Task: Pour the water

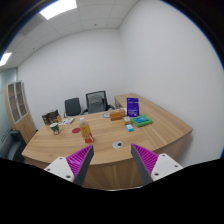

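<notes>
Magenta on the inner faces of both fingers, the pads (80, 160) angled toward each other at the bottom of the gripper view. Held released: gripper (112, 152) spread wide, gripping nothing, only bare wood showing in the gap. Raised above the near edge of a long light-wood table (60, 148) and well apart from everything standing on it. Beyond the fingertips and a little toward the left finger, standing upright on the tabletop, a small amber vessel (86, 130), perhaps a cup or a bottle, too small here to tell which, and too small to tell any water in it. Nearer, just ahead of the gap between the fingers, a small dark round object (118, 145) lying flat on the wood. Farther along toward the right side of the table, a teal object (143, 121), and behind it an upright purple box (132, 107). Near the table's middle, beside the box, a low orange item (117, 114). At the far left end, a cluster of small things (55, 119), not told apart at this distance. Behind the table, against the white wall, two dark office chairs (97, 100). To the left, a wooden cabinet (18, 100) with glazed doors. Overhead, bright ceiling light panels (57, 8).
</notes>
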The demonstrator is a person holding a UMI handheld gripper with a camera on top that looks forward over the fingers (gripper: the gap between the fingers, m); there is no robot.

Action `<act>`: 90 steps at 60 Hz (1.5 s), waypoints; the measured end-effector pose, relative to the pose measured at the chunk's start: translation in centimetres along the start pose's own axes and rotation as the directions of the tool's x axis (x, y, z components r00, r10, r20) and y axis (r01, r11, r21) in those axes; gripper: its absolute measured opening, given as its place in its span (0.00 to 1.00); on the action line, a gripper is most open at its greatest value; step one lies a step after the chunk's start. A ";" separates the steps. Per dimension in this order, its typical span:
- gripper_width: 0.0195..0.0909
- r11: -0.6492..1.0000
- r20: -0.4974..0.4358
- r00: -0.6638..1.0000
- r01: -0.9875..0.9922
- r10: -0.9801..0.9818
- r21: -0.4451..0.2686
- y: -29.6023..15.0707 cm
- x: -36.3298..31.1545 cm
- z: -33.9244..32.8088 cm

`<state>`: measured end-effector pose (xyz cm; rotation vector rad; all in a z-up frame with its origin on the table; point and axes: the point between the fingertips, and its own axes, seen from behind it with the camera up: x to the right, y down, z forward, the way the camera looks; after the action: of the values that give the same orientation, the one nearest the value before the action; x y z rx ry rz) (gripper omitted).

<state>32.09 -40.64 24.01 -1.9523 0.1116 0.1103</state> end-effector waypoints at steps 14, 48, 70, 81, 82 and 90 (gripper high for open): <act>0.89 1.000 0.005 1.000 -0.030 0.030 -0.005 1.3 -4.0 0.7; 0.90 0.995 0.117 0.989 0.089 -0.093 0.042 3.5 -14.7 27.3; 0.87 0.986 0.132 0.980 0.133 -0.146 0.100 3.6 -19.1 42.6; 0.49 0.971 0.110 0.977 0.159 -0.180 0.179 3.0 -19.9 43.8; 0.49 0.971 0.109 0.979 0.153 -0.175 0.181 3.0 -19.9 43.8; 0.44 0.979 0.105 0.982 0.139 -0.155 0.147 3.1 -20.0 44.4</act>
<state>10.81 -0.13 7.20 -1.8042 -0.1002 0.1147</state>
